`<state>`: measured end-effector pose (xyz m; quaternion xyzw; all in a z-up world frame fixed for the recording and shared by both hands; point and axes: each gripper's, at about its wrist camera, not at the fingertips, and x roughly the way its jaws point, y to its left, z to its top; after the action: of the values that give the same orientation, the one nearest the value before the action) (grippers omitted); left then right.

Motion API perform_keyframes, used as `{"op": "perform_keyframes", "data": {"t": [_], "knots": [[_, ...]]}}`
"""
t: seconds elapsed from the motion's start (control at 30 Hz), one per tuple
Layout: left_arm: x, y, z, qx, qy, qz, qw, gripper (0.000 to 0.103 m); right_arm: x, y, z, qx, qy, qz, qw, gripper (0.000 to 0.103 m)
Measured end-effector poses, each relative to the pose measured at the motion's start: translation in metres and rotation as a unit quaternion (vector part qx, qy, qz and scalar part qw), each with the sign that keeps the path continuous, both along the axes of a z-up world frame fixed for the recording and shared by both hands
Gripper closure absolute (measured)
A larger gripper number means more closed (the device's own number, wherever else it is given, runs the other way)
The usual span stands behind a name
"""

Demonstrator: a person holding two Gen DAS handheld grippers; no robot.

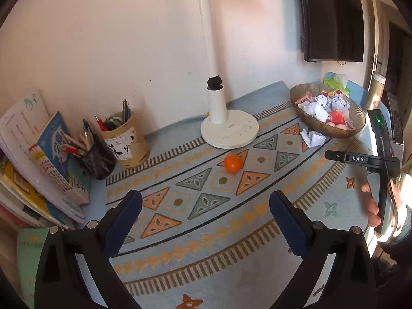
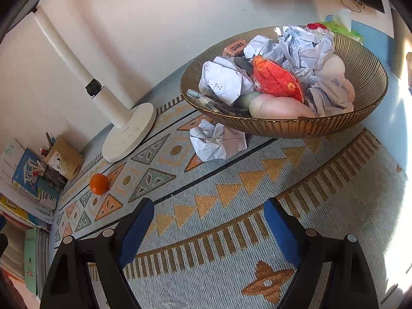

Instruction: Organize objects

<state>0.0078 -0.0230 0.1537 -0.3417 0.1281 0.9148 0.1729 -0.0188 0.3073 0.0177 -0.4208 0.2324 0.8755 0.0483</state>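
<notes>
An orange tangerine (image 1: 233, 163) lies on the patterned cloth in front of the lamp base; it also shows in the right wrist view (image 2: 99, 184). A crumpled paper ball (image 1: 312, 137) (image 2: 217, 141) lies on the cloth beside a brown ribbed bowl (image 1: 334, 128) (image 2: 296, 126). The bowl holds crumpled papers, an orange-red packet (image 2: 276, 78) and pale round items. My left gripper (image 1: 206, 203) is open and empty above the cloth, short of the tangerine. My right gripper (image 2: 208, 211) is open and empty, short of the paper ball and bowl.
A white lamp (image 1: 229, 128) (image 2: 128, 134) stands by the wall. Two pen holders (image 1: 125, 139) and leaning books (image 1: 38, 167) fill the left side. A tissue pack (image 2: 340, 25) sits behind the bowl. A dark screen (image 1: 332, 18) hangs on the wall. The other hand-held gripper's body (image 1: 365, 159) is at the right.
</notes>
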Motion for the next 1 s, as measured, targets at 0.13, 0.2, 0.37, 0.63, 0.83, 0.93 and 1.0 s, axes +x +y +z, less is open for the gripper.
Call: {"op": "perform_keyframes", "data": {"t": [0.13, 0.2, 0.37, 0.63, 0.83, 0.93, 1.0], "knots": [[-0.045, 0.031, -0.049, 0.059, -0.051, -0.006, 0.9970, 0.002, -0.023, -0.007, 0.002, 0.016, -0.007, -0.012, 1.000, 0.017], [-0.074, 0.047, -0.081, 0.070, -0.078, 0.000, 0.9945, 0.003, -0.037, -0.009, -0.003, 0.020, -0.021, -0.020, 0.999, 0.017], [-0.119, 0.068, -0.127, 0.083, -0.108, 0.003, 0.9907, 0.007, -0.060, -0.012, -0.011, 0.042, -0.028, -0.078, 0.996, 0.017], [-0.143, 0.085, -0.134, 0.064, -0.098, 0.043, 0.9922, 0.028, -0.078, -0.029, -0.012, 0.096, -0.023, -0.087, 0.991, 0.049], [-0.143, 0.090, -0.142, 0.055, -0.102, 0.046, 0.9922, 0.066, -0.075, -0.033, -0.007, 0.078, -0.009, -0.045, 0.996, 0.063], [-0.134, 0.092, -0.140, 0.048, -0.099, 0.046, 0.9928, 0.067, -0.062, -0.042, -0.004, 0.074, -0.002, -0.005, 0.997, 0.063], [-0.123, 0.092, -0.139, 0.047, -0.103, 0.047, 0.9925, 0.067, -0.049, -0.050, -0.002, 0.065, 0.003, 0.045, 0.997, 0.063]]}}
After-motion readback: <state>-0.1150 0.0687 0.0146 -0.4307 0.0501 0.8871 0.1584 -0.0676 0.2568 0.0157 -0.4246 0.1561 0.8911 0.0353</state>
